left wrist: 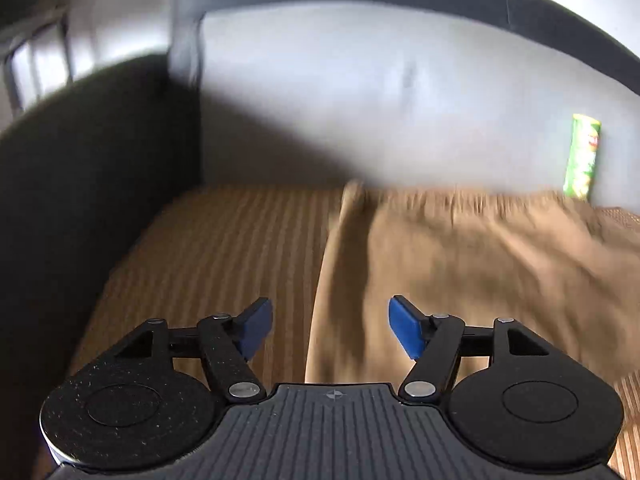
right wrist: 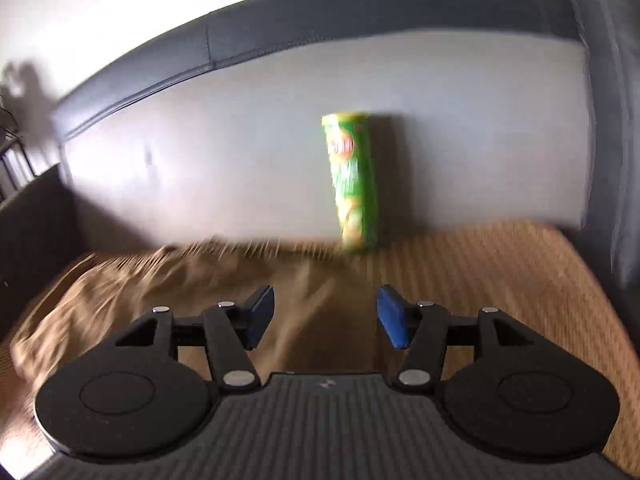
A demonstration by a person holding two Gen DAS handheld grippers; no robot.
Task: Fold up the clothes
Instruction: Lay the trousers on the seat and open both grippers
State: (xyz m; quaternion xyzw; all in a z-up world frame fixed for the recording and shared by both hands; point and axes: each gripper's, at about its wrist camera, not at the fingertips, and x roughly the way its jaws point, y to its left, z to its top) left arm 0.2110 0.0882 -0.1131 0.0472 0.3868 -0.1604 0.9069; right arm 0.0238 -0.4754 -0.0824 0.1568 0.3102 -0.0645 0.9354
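A tan garment (left wrist: 460, 272) lies spread on the striped brown seat cushion (left wrist: 224, 248), its gathered waistband toward the backrest. In the left wrist view my left gripper (left wrist: 331, 330) hangs open above the garment's left edge, its blue pads (left wrist: 406, 332) holding nothing. The right wrist view shows the same garment (right wrist: 168, 296) lying to the left and under my right gripper (right wrist: 326, 318), which is open above the cloth's right edge, nothing between its blue pads (right wrist: 394, 322). Both views are motion-blurred.
A green crisp can (right wrist: 354, 184) stands upright against the grey backrest (right wrist: 240, 152), just beyond the garment; in the left view the crisp can (left wrist: 582, 158) is at the far right. A dark armrest (left wrist: 88, 184) borders the seat's left side. Striped cushion (right wrist: 500, 280) extends to the right.
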